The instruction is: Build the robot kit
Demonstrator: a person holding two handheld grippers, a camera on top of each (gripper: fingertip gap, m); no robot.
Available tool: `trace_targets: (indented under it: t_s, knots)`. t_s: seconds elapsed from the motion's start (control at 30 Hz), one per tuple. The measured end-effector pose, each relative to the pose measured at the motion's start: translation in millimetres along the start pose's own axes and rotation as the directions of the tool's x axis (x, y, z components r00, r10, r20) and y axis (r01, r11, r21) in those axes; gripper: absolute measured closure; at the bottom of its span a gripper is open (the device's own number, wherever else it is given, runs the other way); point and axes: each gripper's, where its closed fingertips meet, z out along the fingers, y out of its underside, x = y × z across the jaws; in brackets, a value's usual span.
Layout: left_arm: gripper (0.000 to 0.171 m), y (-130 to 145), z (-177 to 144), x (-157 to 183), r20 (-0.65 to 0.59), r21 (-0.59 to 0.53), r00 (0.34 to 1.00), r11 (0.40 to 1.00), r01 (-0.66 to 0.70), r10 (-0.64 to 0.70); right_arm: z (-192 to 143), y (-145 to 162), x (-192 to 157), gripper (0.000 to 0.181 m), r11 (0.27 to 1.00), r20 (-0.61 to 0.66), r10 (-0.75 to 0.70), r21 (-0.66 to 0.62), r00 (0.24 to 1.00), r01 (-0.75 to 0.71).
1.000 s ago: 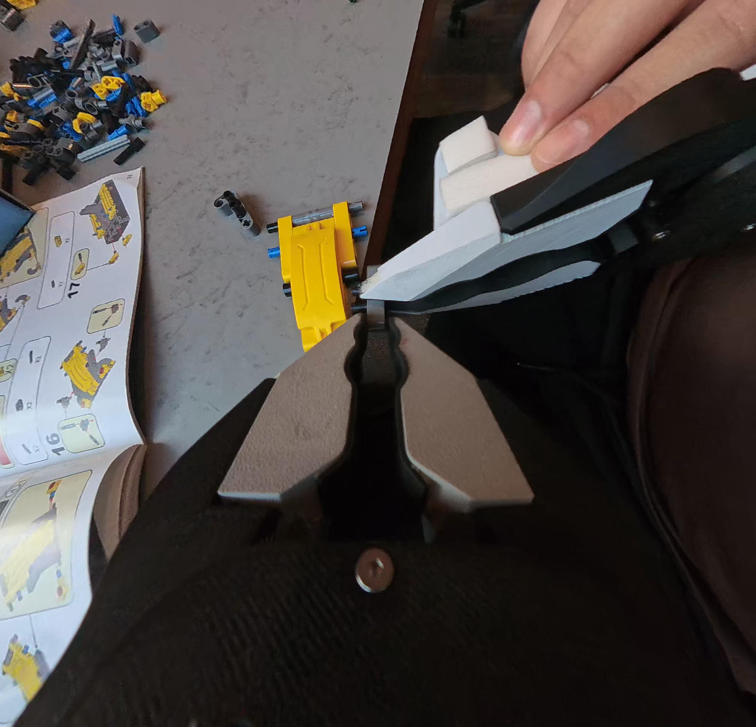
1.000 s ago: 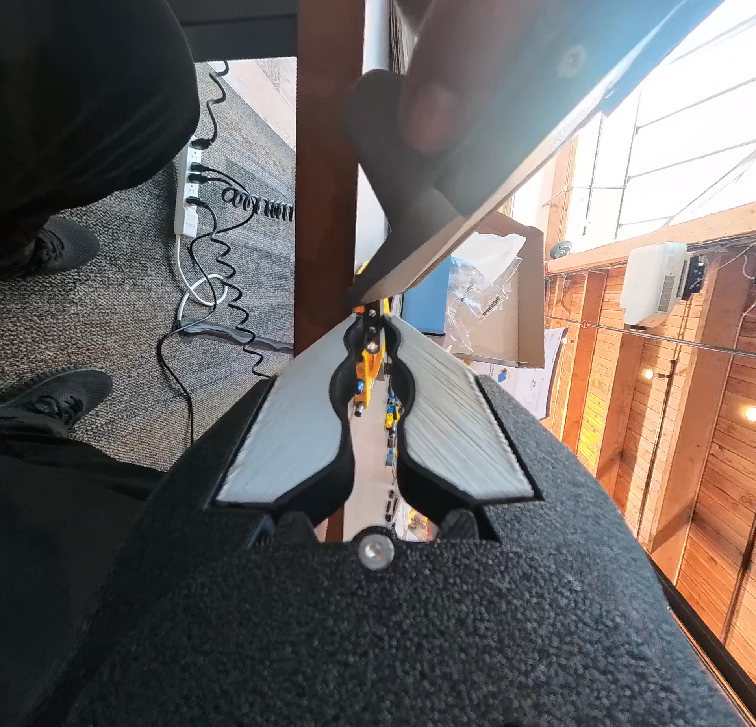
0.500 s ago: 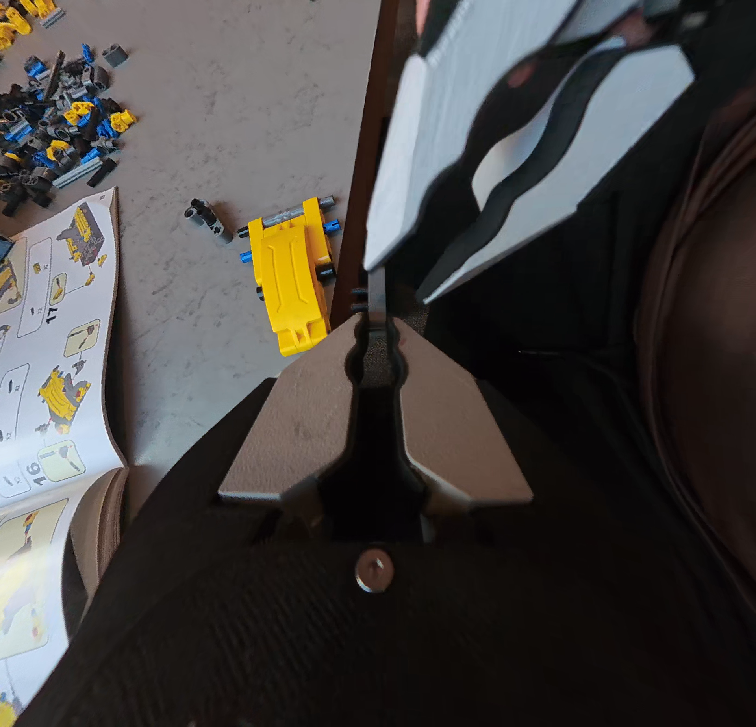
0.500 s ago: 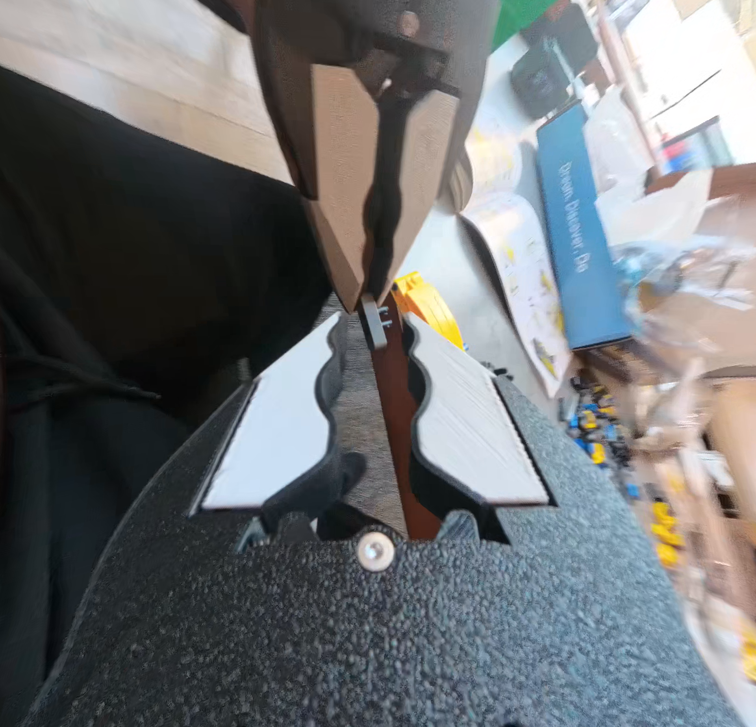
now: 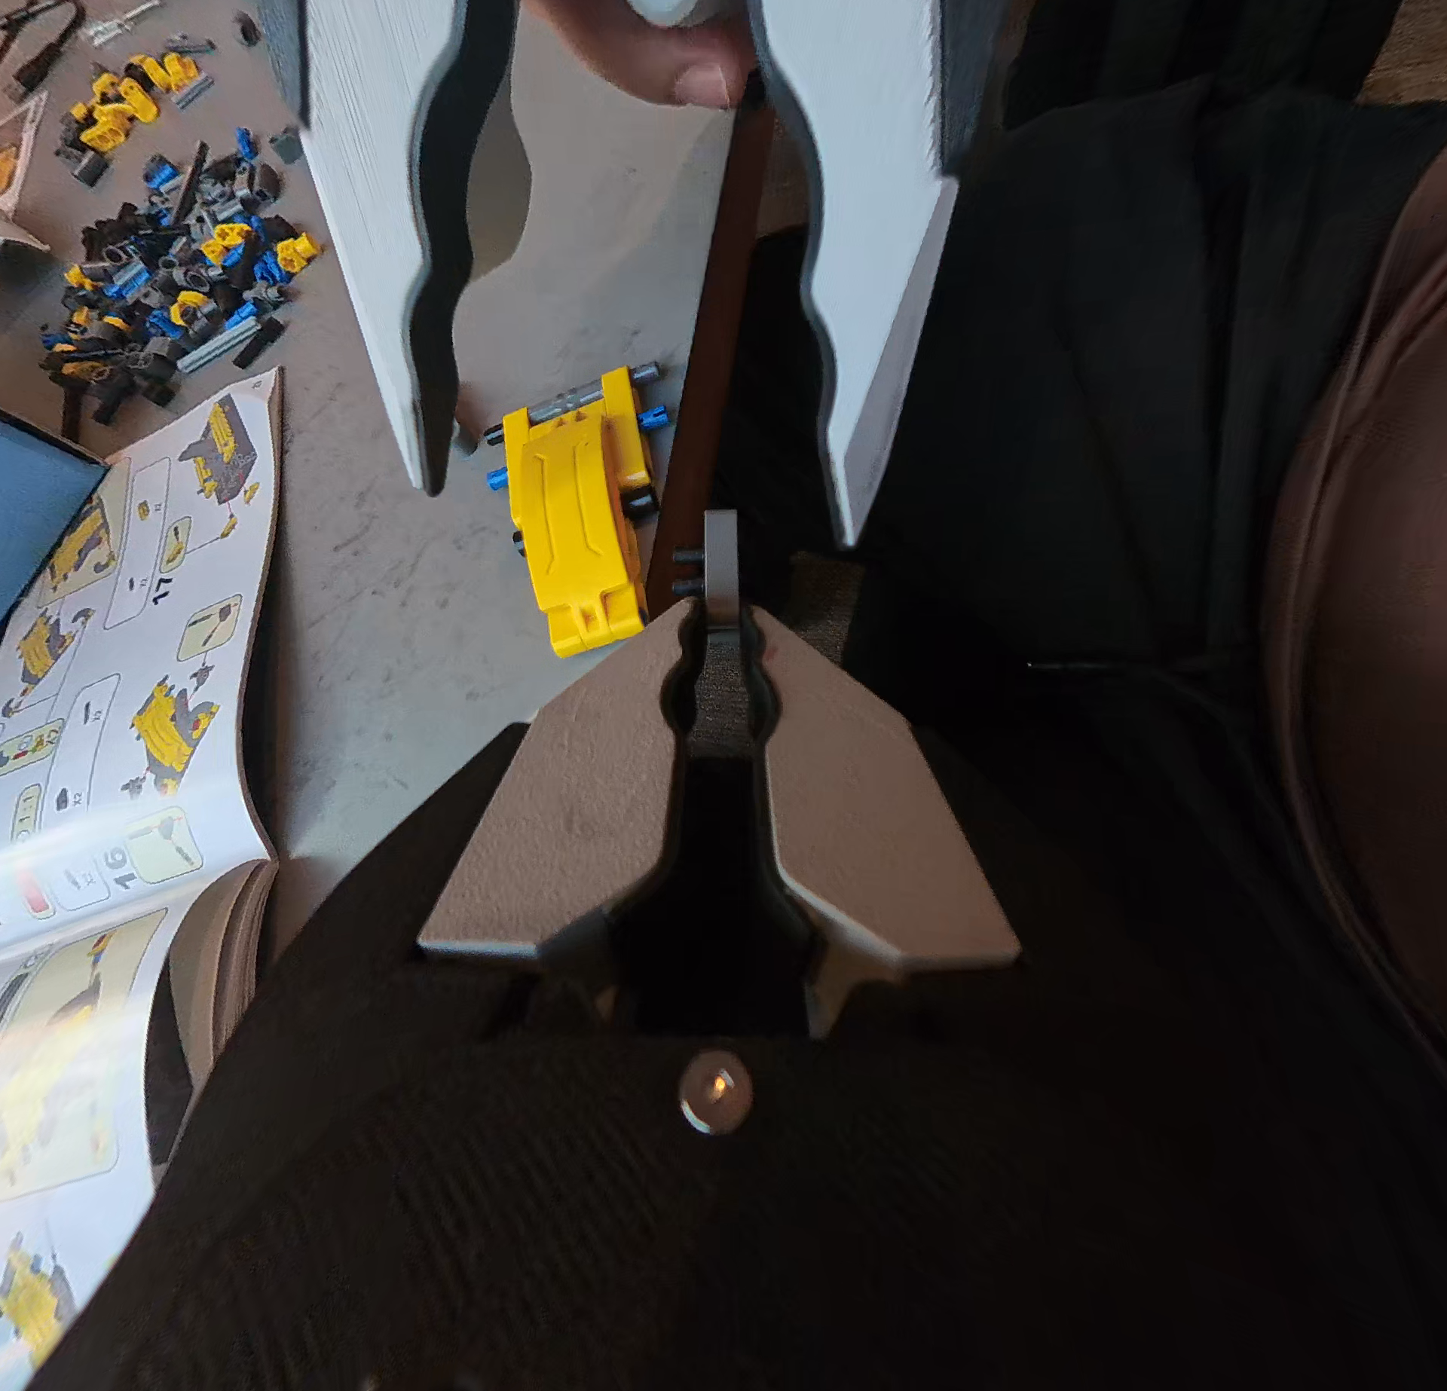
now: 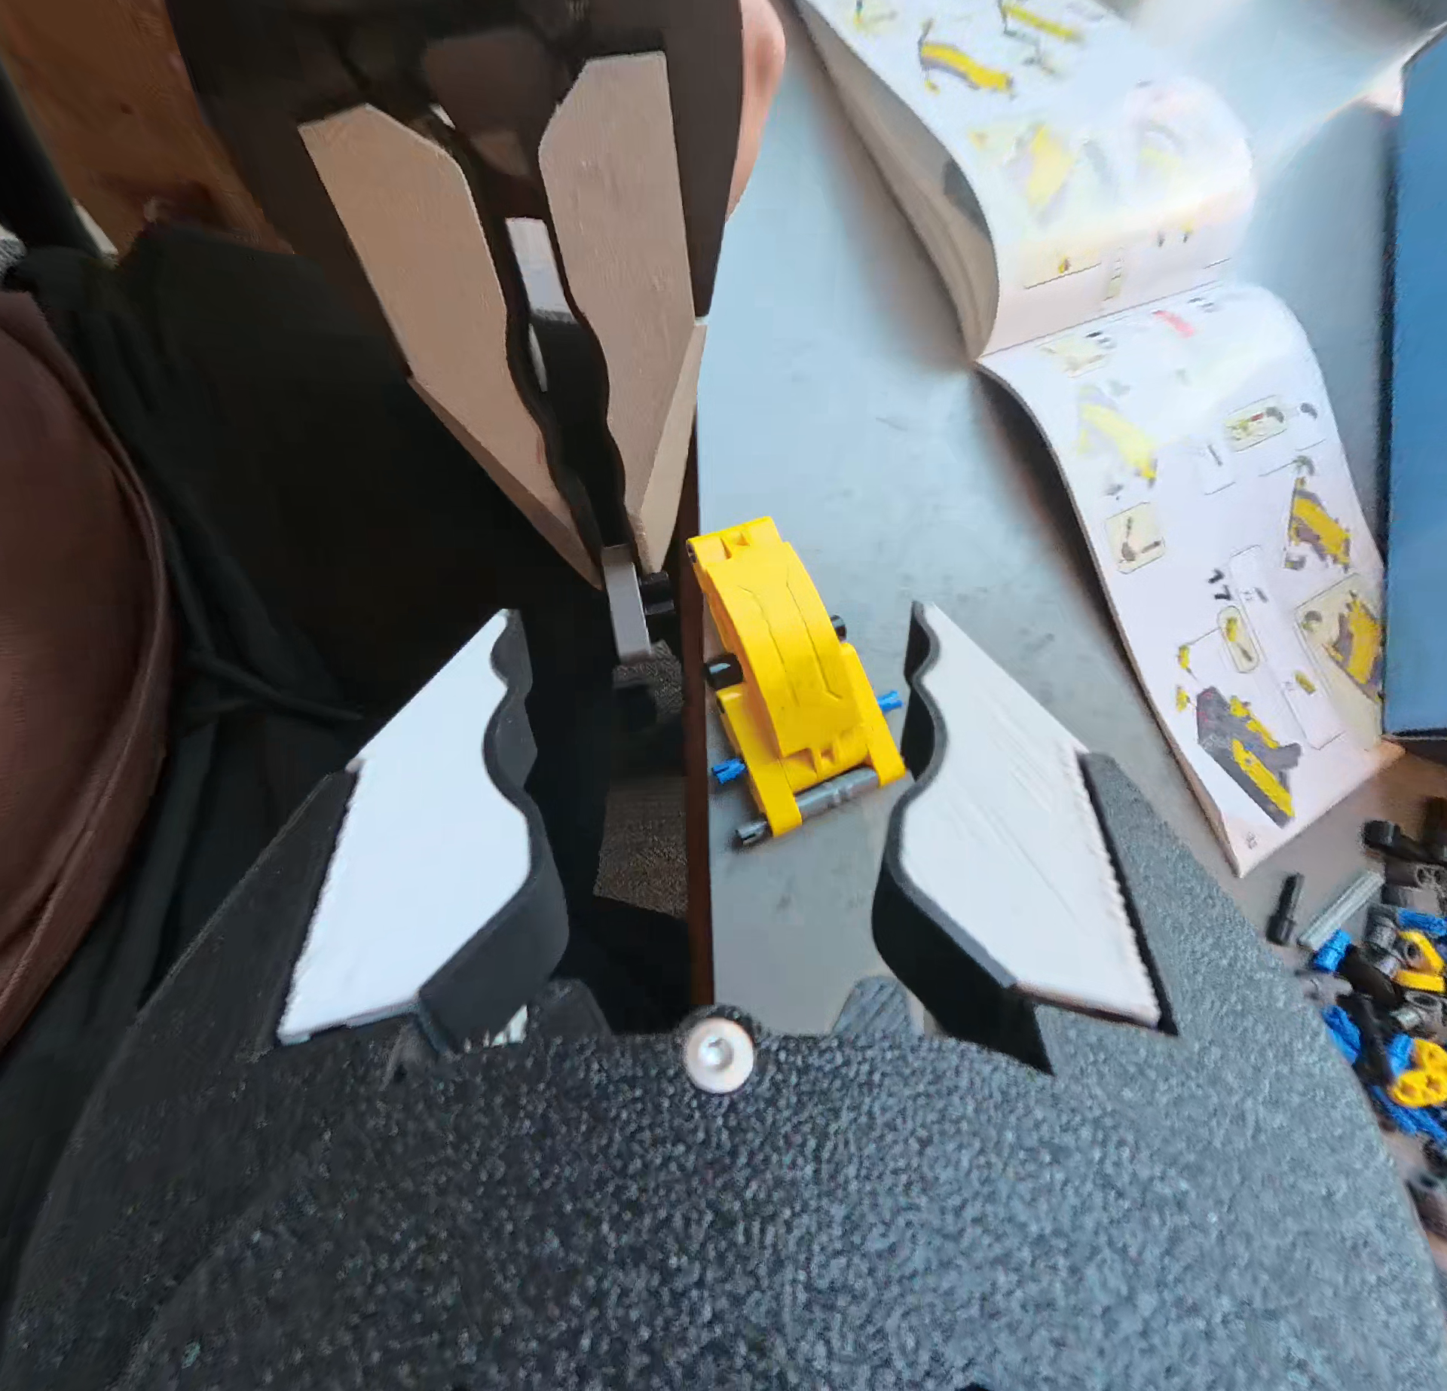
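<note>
My left gripper (image 5: 720, 617) is shut on a small grey beam (image 5: 720, 567) with two black pins sticking out of its left side. It holds the beam off the table's near edge, over a dark lap. My right gripper (image 6: 714, 613) is wide open and empty. It faces the left gripper (image 6: 618, 555), with the beam (image 6: 626, 610) just ahead of its left finger. A yellow brick assembly (image 5: 579, 523) with blue and black pins lies on the grey table (image 5: 391, 649) by the edge. In the right wrist view this assembly (image 6: 791, 680) shows between the open fingers.
An open instruction booklet (image 5: 117, 649) lies on the table left of the assembly and also shows in the right wrist view (image 6: 1214, 531). A pile of loose yellow, blue and black parts (image 5: 172, 273) lies farther back. A blue box (image 6: 1417, 414) is beside the booklet. The brown table edge (image 5: 705, 383) runs past the beam. Both grippers' tips are close together, under 4 cm apart.
The right gripper was shut against the beam's pins. It has turned, opened wide and drawn back. The left gripper still holds the grey beam.
</note>
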Motion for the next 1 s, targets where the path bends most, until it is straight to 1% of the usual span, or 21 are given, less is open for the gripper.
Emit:
trace_targets:
  t_s: [0.1, 0.13, 0.17, 0.23, 0.4, 0.47, 0.63, 0.77, 0.83, 0.9, 1.0]
  knots:
    - [0.166, 2, 0, 1, -0.033, 0.003, 0.999, 0.999, 0.043, -0.042, 11, 5, 1, 0.089, 0.999, 0.034, 0.001, -0.034, 0.999, 0.000]
    - [0.166, 1, 0, 1, -0.044, 0.009, 0.998, 0.999, 0.053, -0.053, 13, 5, 0, 0.096, 0.999, 0.050, 0.010, -0.036, 0.999, -0.008]
    - [0.166, 0, 0, 2, -0.048, 0.012, 0.997, 0.998, 0.058, -0.057, 15, 7, -1, 0.108, 0.999, 0.066, 0.017, -0.046, 0.998, -0.014]
    - [0.166, 1, -1, 1, -0.039, 0.006, 0.998, 0.999, 0.043, -0.042, 16, 7, 0, 0.114, 0.999, 0.054, 0.021, -0.040, 0.998, -0.019]
    - [0.166, 2, -1, 0, -0.028, -0.004, 0.999, 1.000, 0.017, -0.017, 16, 7, 1, 0.115, 0.999, 0.035, 0.040, -0.029, 0.999, -0.039]
    - [0.166, 3, -1, -2, -0.022, -0.006, 1.000, 1.000, 0.019, -0.019, 15, 11, 3, 0.109, 0.998, 0.022, 0.039, -0.044, 0.999, -0.038]
    - [0.166, 3, -3, -8, -0.002, 0.005, 0.999, 0.999, 0.037, -0.037, 13, 14, 4, 0.112, 0.997, 0.024, 0.067, -0.044, 0.997, -0.066]
    - [0.166, 3, -1, -5, -0.017, 0.004, 0.999, 0.999, 0.036, -0.036, 12, 11, 2, 0.125, 0.998, 0.011, 0.050, -0.047, 0.999, -0.050]
    - [0.166, 3, 0, -3, -0.025, 0.001, 0.999, 1.000, 0.032, -0.032, 12, 10, 1, 0.125, 0.997, 0.018, 0.062, -0.044, 0.998, -0.061]
    - [0.166, 2, 0, -3, -0.027, 0.001, 0.999, 1.000, 0.029, -0.029, 13, 11, 2, 0.120, 0.997, 0.006, 0.065, -0.051, 0.998, -0.065]
    - [0.166, 4, -1, -2, -0.031, -0.009, 0.999, 1.000, 0.020, -0.020, 14, 9, 2, 0.121, 0.998, -0.002, 0.052, -0.044, 0.999, -0.053]
